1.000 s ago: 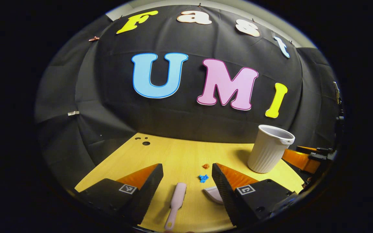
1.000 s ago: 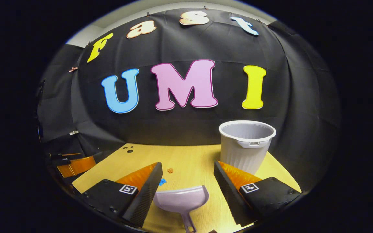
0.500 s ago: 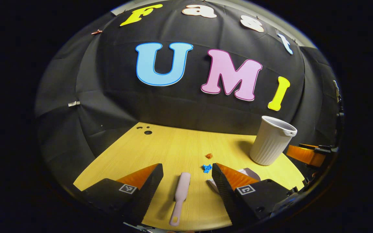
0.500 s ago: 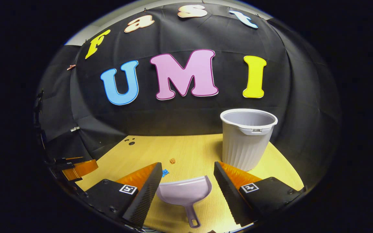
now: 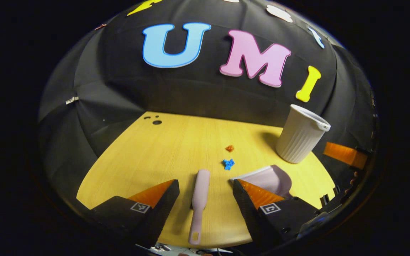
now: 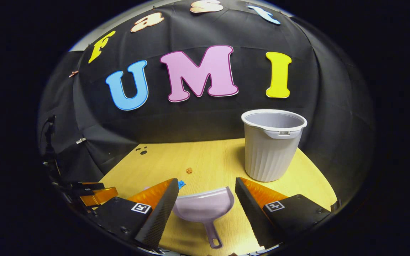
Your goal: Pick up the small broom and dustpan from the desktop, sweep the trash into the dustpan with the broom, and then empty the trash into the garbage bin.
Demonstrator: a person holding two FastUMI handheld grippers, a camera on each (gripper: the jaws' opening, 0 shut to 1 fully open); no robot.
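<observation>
Both grippers have pulled back and tipped down toward the tabletop (image 5: 148, 149). The left gripper (image 5: 206, 188), fingers spread, lines up over the broom (image 5: 199, 197) near the front edge; the right gripper (image 6: 206, 188), also spread, frames the dustpan (image 6: 205, 208). Nothing is grasped yet; the bin (image 6: 272, 145) waits toward the back right corner.

My left claw (image 5: 205, 190) camera looks down and forward over the table (image 5: 162, 149) from its near edge, close above the broom (image 5: 198, 199). My right claw (image 6: 206, 192) camera sits lower, facing the bin (image 6: 272, 145) with the dustpan (image 6: 205, 209) just ahead. Both views share the table, bin, dustpan and scraps.
</observation>
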